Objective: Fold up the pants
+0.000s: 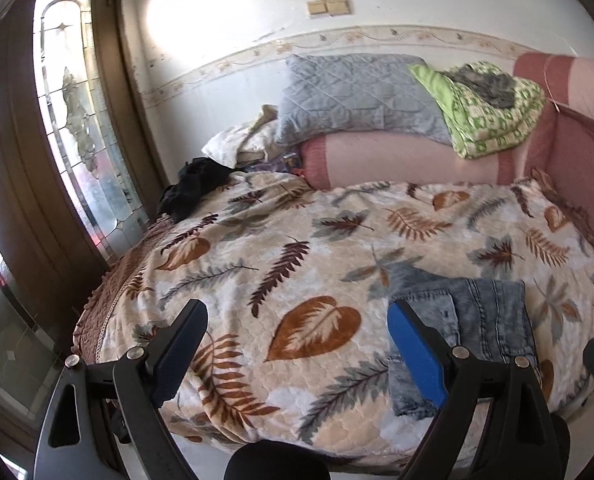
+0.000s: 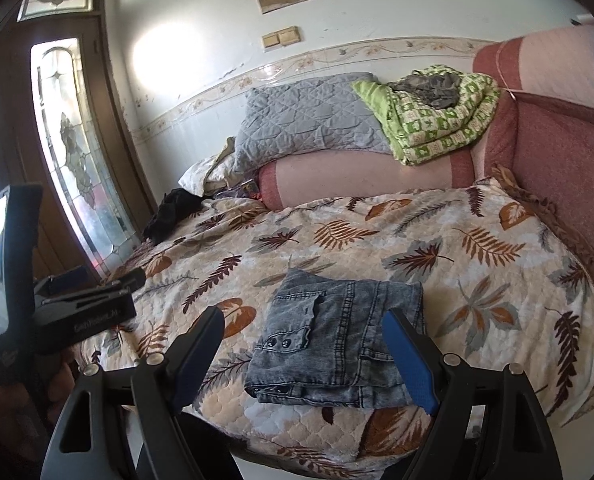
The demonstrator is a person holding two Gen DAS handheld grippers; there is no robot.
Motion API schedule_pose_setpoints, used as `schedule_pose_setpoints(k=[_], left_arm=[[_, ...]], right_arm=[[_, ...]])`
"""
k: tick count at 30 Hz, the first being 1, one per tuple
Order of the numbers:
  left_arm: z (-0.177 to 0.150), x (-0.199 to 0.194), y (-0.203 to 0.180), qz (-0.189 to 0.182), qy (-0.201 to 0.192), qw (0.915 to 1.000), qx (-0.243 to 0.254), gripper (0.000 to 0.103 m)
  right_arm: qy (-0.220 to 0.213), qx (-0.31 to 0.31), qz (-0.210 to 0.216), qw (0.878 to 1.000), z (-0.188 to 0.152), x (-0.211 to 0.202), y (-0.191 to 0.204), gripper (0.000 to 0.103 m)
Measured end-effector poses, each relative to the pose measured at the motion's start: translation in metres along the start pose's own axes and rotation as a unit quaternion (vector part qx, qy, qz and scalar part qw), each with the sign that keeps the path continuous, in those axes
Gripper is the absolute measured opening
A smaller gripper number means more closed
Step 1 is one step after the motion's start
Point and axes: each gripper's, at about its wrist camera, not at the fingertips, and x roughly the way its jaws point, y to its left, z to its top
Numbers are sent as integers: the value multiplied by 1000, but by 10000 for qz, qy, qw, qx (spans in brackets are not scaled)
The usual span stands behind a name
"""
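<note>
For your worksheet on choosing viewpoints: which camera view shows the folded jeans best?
The right wrist view: the folded jeans lie almost whole between the tool's fingers, buttons and seams visible. In the left wrist view they sit off to the right, partly hidden behind one finger.

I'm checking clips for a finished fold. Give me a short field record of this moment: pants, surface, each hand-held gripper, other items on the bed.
pants: denim pants folded into a compact stack, lying flat near the bed's front edge
surface: leaf-print blanket
left hand-held gripper: open, empty, above blanket left of the pants
right hand-held gripper: open, empty, in front of the pants
other items: grey pillow, green quilt, black garment
</note>
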Motion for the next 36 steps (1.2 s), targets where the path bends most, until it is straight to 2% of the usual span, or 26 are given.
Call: schedule_pose_setpoints(k=[11,20,36], left_arm=[[6,-7,23,-5,-338,9987,-387,92],[8,-8,28,51,-391,9983,-431,92],[8,-14,27,-77,-363,9985,-391,92]], right_arm=[[-39,-361,18,9993,6,9,25,84],[-191,-433,3,9989,13,6,27,84],[-230,-496,-35,9985,11,2,30,84]])
